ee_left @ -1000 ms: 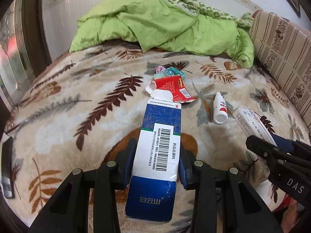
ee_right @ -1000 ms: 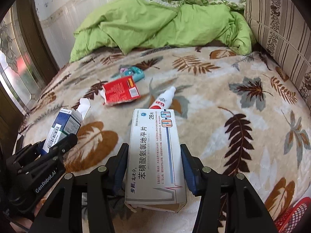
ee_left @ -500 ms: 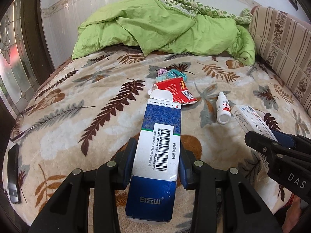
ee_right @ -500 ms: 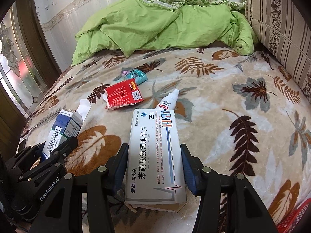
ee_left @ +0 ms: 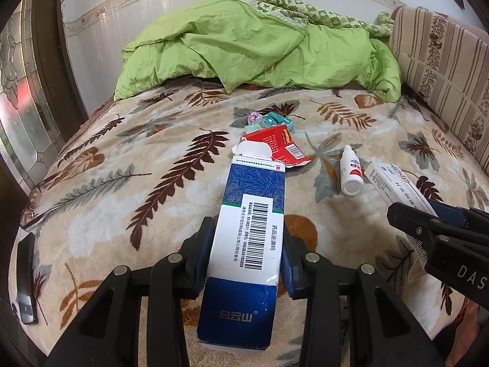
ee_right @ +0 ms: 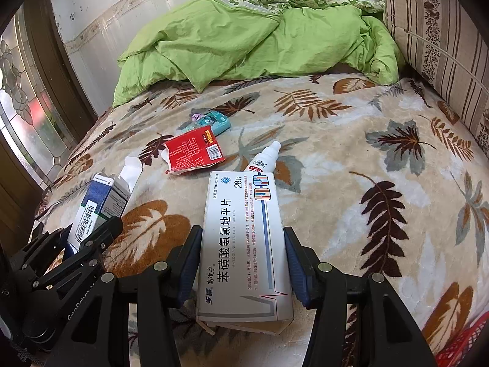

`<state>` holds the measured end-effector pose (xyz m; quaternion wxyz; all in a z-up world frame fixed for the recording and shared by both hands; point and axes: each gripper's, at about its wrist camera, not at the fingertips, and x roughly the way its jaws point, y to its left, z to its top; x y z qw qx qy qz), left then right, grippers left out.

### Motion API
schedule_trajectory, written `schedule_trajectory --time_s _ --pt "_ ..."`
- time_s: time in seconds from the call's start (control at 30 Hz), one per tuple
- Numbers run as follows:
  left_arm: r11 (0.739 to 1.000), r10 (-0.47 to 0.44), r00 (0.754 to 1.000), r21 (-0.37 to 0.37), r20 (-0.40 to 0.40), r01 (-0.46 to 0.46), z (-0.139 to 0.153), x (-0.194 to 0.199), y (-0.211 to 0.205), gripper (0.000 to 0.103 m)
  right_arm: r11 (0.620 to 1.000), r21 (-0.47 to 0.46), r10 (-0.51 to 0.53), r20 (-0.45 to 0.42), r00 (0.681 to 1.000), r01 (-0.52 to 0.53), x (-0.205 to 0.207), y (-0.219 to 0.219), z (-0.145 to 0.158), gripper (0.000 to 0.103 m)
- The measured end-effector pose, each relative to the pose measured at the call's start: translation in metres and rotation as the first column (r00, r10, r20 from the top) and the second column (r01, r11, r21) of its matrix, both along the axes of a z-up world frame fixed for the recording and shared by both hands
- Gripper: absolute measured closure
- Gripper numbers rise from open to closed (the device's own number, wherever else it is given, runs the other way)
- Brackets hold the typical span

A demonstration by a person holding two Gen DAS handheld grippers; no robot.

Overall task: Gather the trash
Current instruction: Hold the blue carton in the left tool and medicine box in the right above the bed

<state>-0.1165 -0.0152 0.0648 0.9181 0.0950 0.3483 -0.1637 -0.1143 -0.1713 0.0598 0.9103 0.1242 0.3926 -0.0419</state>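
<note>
Nothing on the bed has shifted since a second ago, though your views now sit slightly higher, showing more wall. Your left gripper (ee_left: pixel 247 252) pinches a blue and white carton (ee_left: pixel 249 232) between its pads; your right gripper (ee_right: pixel 243 260) pinches a white medicine box (ee_right: pixel 244 244). Both boxes point away over the leaf-patterned blanket (ee_right: pixel 351 159). Ahead lie a red packet (ee_right: pixel 194 150), a small white bottle (ee_left: pixel 351 172) and a teal packet (ee_right: pixel 214 122). Open blanket spreads right; a green quilt (ee_left: pixel 259 52) bounds the far edge.
</note>
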Motion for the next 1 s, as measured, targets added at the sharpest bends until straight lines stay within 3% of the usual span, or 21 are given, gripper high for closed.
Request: schedule_trajectory --time_s 1.0 --pt "1.0 -0.011 1.0 0.003 0.015 0.011 0.003 -0.01 -0.002 0.066 1.0 0.006 -0.01 0.011 1.0 0.01 -0.002 -0.003 0.005 0.047"
